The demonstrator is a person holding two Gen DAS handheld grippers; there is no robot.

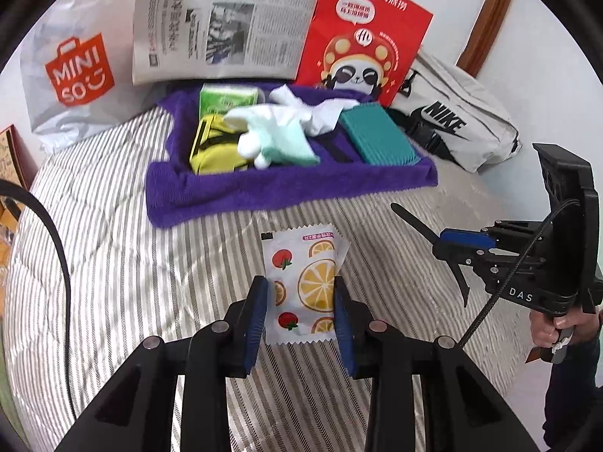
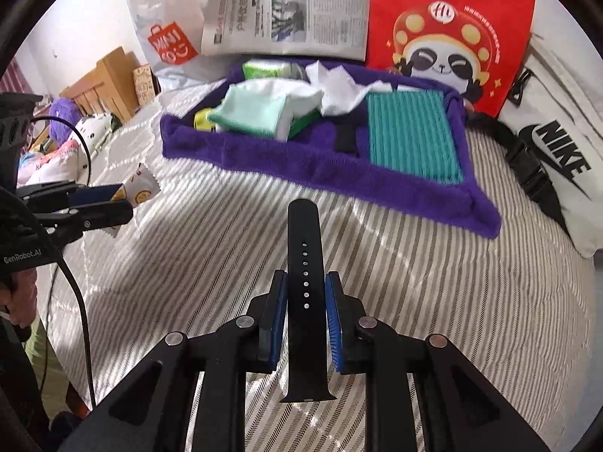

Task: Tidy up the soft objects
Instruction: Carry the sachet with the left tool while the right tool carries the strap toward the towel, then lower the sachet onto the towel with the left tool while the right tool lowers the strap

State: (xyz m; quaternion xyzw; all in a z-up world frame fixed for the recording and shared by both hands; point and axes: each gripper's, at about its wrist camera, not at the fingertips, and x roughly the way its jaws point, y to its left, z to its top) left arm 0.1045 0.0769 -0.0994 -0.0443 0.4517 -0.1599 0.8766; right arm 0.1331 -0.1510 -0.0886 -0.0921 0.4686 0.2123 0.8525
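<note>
Here, left wrist view: the left gripper (image 1: 301, 316) had its blue-padded fingers (image 1: 256, 320) closed narrow on a fruit-print sachet (image 1: 301, 282), white wrapper with orange slices and strawberries, pinched by its side edges and lifted above the striped bedspread (image 1: 113, 263). The sachet stuck out forward, probably so it could be dropped flat into the purple tray (image 1: 264, 192) ahead. Tray already carried a mint-green cloth (image 1: 286, 139), white socks or rags (image 1: 301, 111), a yellow pouch (image 1: 215, 147), a green tissue pack (image 1: 226, 100) and a teal ribbed pad (image 1: 380, 135). Behind it leaned a newspaper (image 1: 226, 26), a red panda paper bag (image 1: 361, 37), a Miniso bag (image 1: 75, 71) and a Nike bag (image 1: 452, 120). The right gripper (image 1: 433, 252) hovered off to the right, a dark strap clamped in it.

Right wrist view: fingers (image 2: 333, 324) of the right gripper were shut narrow on a black watch strap (image 2: 304, 301), held mid-length, holes facing up, tip pointing toward the tray. A second black strap piece (image 2: 346, 137) lay in the tray beside the teal pad, so likely this one was meant to join it. Left gripper showed at the left edge with the sachet, well apart from the tray. Both items sat near the tray, not in it yet.
</note>
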